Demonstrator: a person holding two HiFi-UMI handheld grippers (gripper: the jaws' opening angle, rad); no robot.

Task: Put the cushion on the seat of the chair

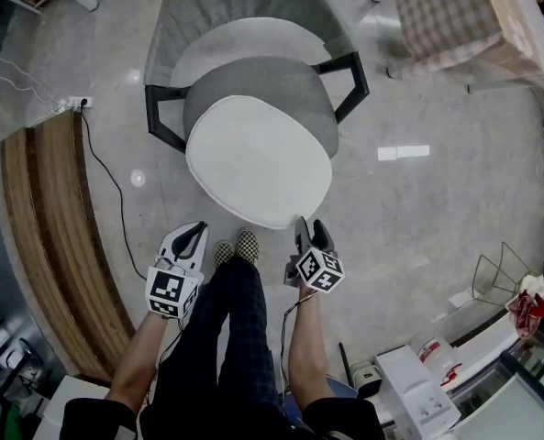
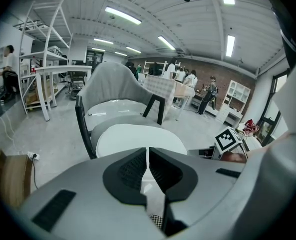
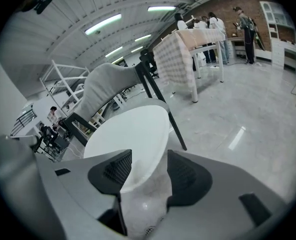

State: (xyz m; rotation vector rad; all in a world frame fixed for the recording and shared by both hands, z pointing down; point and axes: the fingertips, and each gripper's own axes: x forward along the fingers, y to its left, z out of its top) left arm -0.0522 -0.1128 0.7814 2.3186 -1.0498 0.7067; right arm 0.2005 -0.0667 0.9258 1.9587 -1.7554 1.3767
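The person holds both arms forward and down, side by side. The left forearm (image 1: 141, 356) and right forearm (image 1: 304, 360) are bare, with dark sleeves (image 1: 93, 417) ending near the elbows. The left gripper (image 1: 196, 230) points ahead and slopes downward, its marker cube (image 1: 172, 292) sitting on top near the wrist. Its jaws are closed, and the ribbed pads (image 2: 131, 168) meet at the tips. The right gripper (image 1: 310, 228) is level with the left and a little apart from it. It is angled down in the same way, with its own marker cube (image 1: 320, 270) tilted toward the camera. Its jaws stand wide apart, with clear space between the dark pads (image 3: 119, 168).
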